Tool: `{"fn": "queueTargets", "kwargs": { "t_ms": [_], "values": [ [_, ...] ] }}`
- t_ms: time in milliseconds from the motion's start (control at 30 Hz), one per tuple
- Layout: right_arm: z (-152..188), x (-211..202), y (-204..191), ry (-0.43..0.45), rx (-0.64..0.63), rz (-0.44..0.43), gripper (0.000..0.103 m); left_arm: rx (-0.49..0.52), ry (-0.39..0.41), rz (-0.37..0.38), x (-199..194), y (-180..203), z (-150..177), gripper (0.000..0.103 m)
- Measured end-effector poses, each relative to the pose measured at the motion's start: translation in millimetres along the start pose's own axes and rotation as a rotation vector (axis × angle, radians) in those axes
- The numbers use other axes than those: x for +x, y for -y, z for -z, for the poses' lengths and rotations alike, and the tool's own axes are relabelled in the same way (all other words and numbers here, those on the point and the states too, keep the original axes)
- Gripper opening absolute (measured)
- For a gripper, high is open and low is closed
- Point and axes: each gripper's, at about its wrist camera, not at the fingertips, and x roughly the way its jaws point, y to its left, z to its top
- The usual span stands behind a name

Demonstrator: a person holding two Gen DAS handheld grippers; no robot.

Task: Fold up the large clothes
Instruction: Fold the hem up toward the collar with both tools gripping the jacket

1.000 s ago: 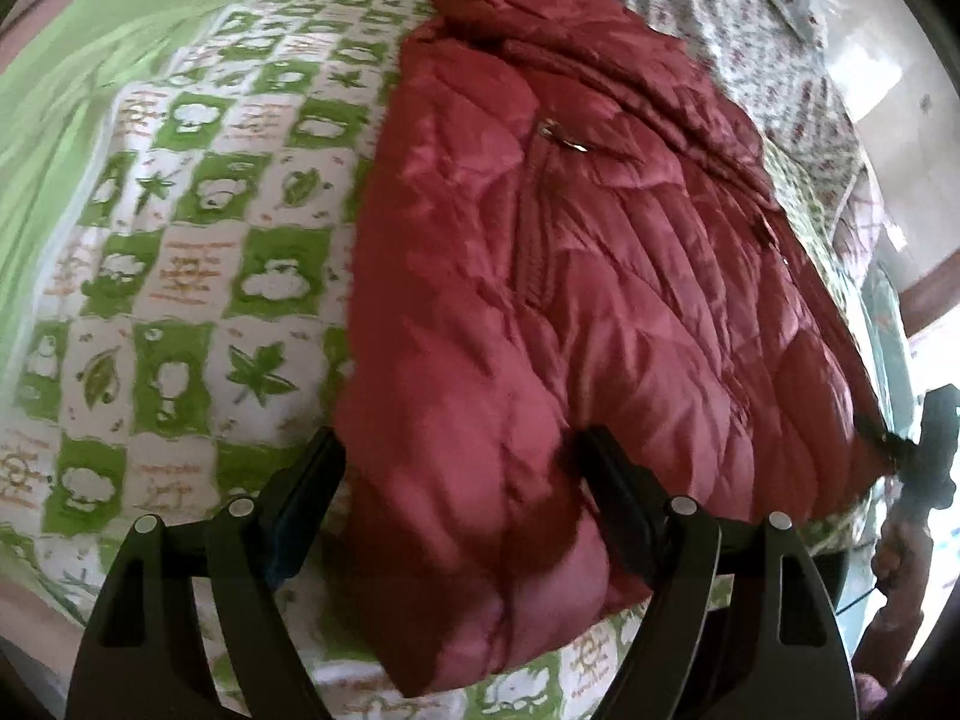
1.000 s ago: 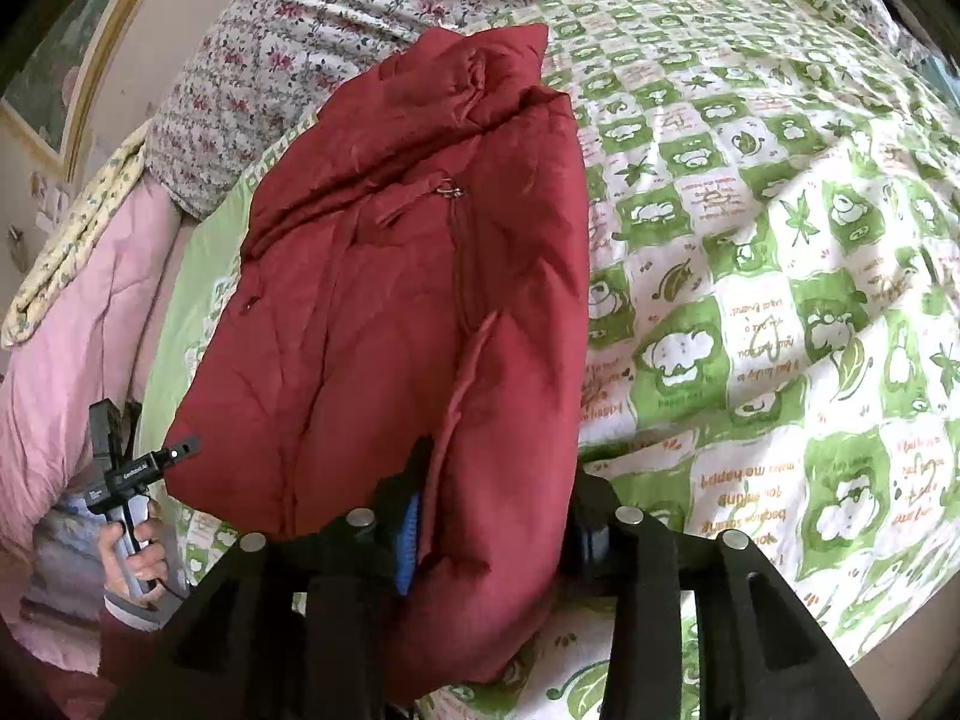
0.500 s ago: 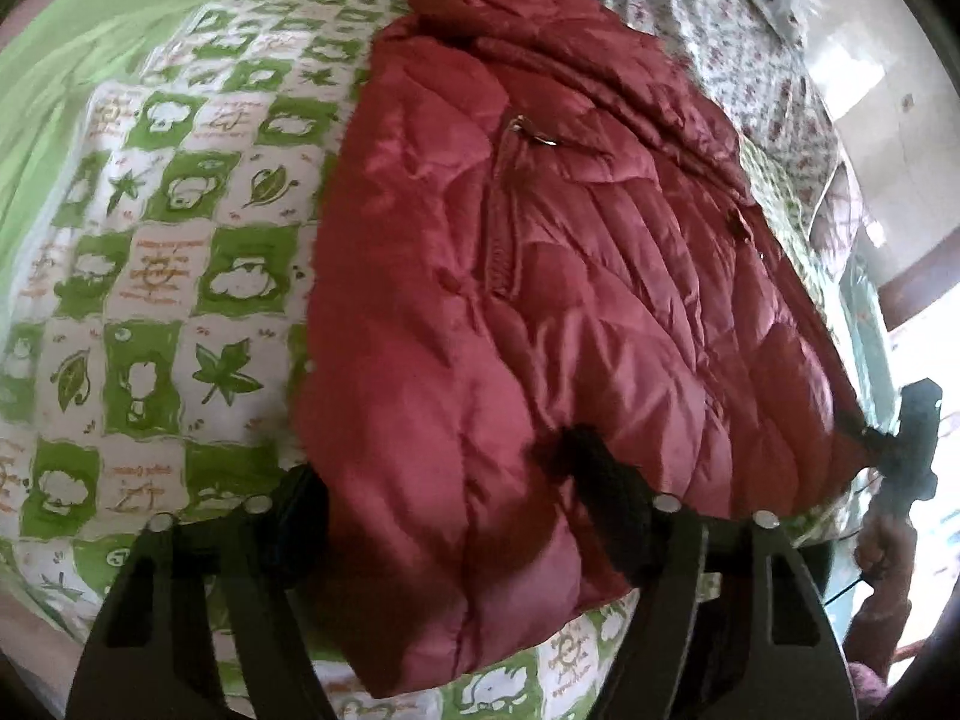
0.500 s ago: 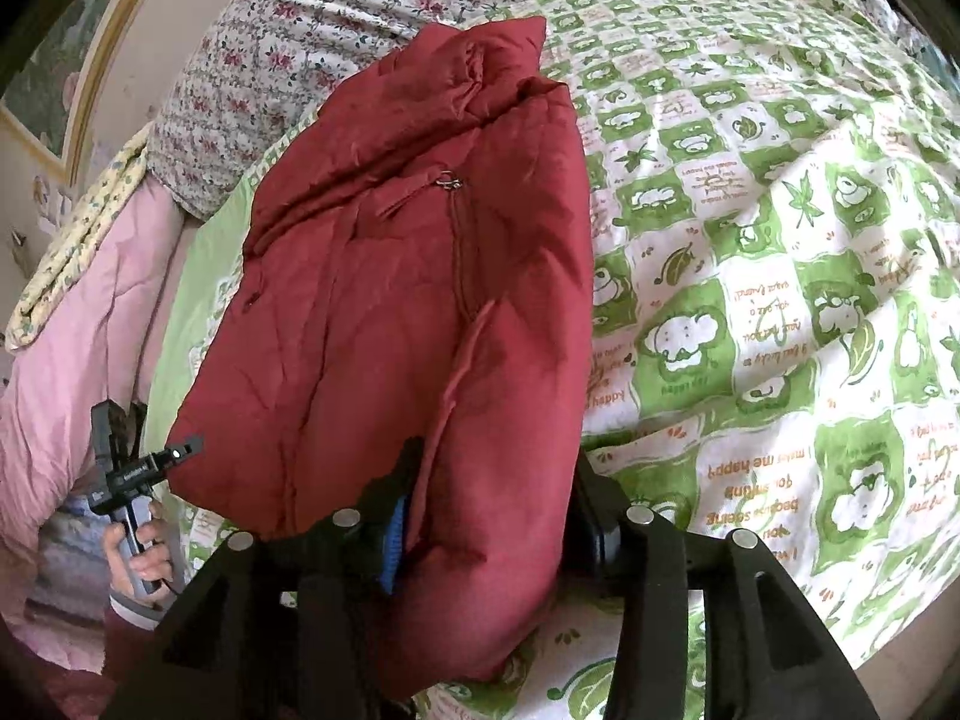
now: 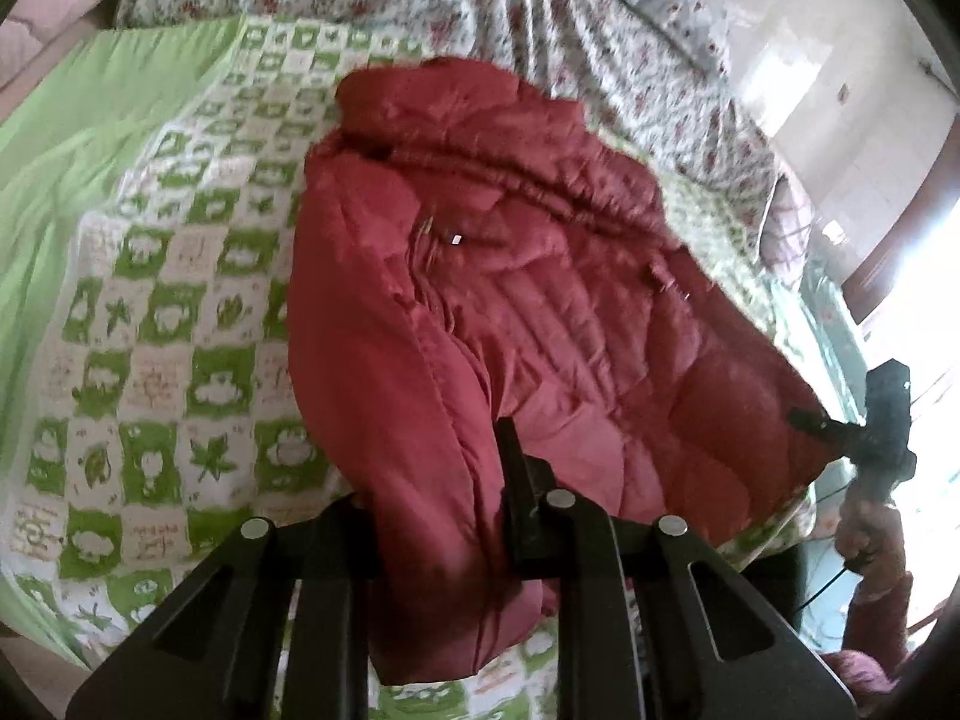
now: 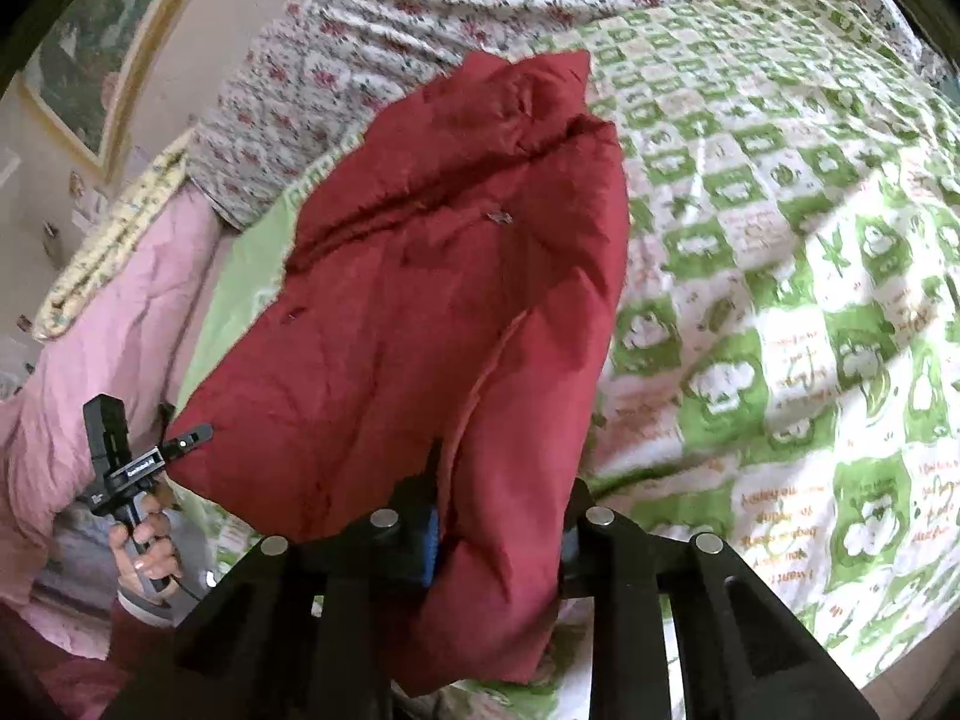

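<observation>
A dark red quilted jacket (image 5: 510, 312) lies lengthwise on a green-and-white checked bedspread (image 5: 150, 360), collar toward the far end. Its near hem corner on the left side is pinched between the closing jaws of my left gripper (image 5: 438, 480), and the fabric bunches there and lifts off the bed. In the right wrist view the same jacket (image 6: 420, 300) has its other hem corner squeezed in my right gripper (image 6: 504, 498), whose jaws are also closing on the fabric. Each view shows the other gripper (image 5: 882, 420) (image 6: 144, 456) at the jacket's far corner, held by a hand.
A floral quilt (image 6: 372, 60) lies across the head of the bed. A pink blanket (image 6: 102, 330) is piled beside the bed on one side. A framed picture (image 6: 90, 42) hangs on the wall. A bright window (image 5: 924, 330) is past the bed edge.
Both grippers' jaws have narrowed onto the jacket's hem corners. The left gripper has risen, lifting its corner, so more of the bed's head end shows.
</observation>
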Motion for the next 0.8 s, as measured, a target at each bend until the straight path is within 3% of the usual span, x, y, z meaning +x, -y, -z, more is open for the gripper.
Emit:
{"fn": "queueTargets", "kwargs": {
  "t_ms": [300, 800],
  "values": [
    [-40, -22, -14, 0.134, -0.001, -0.108, 0.023, 0.017, 0.114, 0.009, -20, 15, -44, 0.017],
    [-139, -11, -16, 0.299, 0.028, -0.108, 0.024, -0.006, 0.218, -0.022, -8, 19, -135, 0.017]
  ]
}}
